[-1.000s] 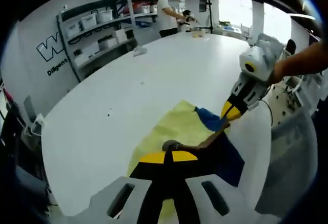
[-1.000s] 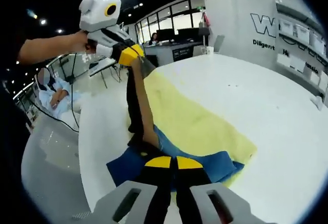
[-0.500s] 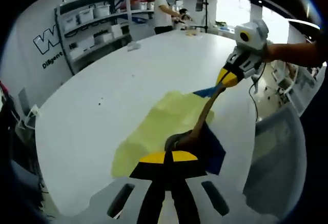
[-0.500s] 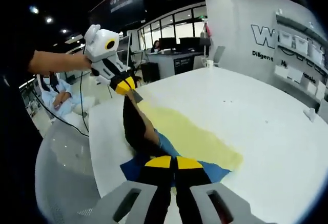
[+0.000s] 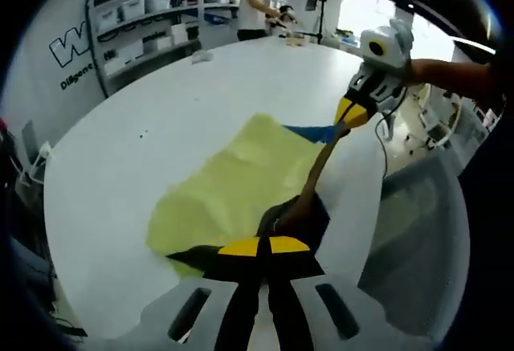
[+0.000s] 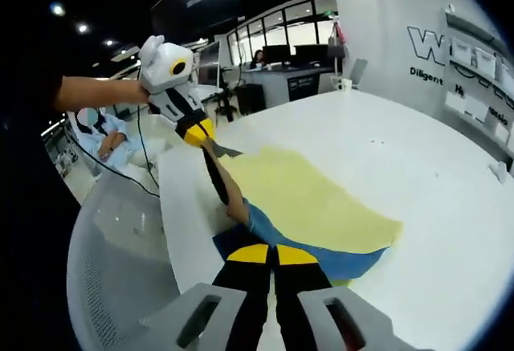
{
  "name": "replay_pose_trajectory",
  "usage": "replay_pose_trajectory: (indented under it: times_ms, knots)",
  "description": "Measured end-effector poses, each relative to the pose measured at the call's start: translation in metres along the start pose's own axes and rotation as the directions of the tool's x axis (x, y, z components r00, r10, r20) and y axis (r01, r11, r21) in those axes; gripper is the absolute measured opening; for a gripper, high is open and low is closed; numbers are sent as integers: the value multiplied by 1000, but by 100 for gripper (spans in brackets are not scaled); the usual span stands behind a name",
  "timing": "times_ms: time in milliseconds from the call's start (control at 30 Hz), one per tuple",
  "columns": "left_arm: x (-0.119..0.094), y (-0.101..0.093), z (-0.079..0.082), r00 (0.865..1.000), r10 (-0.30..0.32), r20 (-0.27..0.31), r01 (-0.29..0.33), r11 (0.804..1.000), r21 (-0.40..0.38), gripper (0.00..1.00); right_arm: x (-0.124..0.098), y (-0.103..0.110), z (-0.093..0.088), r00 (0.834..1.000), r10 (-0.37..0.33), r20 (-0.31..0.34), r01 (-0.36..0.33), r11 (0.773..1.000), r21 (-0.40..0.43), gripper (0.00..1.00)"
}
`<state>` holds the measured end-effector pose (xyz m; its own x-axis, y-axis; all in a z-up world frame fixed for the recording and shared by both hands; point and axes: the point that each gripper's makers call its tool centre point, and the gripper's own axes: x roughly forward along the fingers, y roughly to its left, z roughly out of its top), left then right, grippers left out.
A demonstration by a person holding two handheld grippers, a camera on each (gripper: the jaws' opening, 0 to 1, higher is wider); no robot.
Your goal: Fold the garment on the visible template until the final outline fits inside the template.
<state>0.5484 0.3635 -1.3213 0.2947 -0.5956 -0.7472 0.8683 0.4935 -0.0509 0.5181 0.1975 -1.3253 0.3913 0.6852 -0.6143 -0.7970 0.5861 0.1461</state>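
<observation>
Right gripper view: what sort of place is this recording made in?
Probably an office or lab workspace: a large white table, desks with monitors by windows behind it, and a wall with company lettering beside storage shelves. A mesh office chair stands at the table's edge.

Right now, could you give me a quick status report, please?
Left claw and right claw shut on multicoloured fabric garment, stretched taut between them. Yellow sheet template flat on white table. Nothing blocking.

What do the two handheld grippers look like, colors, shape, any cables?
Each gripper, left gripper and right gripper, has a white body, black jaws and yellow tips. In its own view, each shows grey finger mounts flanking the black jaws. A thin dark cable hangs below the left one.
</observation>
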Motion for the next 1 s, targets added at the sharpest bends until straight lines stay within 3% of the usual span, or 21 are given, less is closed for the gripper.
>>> replay_pose_trajectory:
  times_ms: [467,733,1000]
  knots:
    - [-1,-42,-33,997,-64,-46,62,997,-40,4,3,34,-45,992,81,-95,-75,995,67,0]
    - [-10,-54,-38,995,-89,-50,86,995,-52,4,-10,57,-47,987,121,-102,-115,991,66,0]
    - [-29,-69,-35,987,-155,-45,153,987,-49,4,-31,71,-32,982,159,-100,-155,987,49,0]
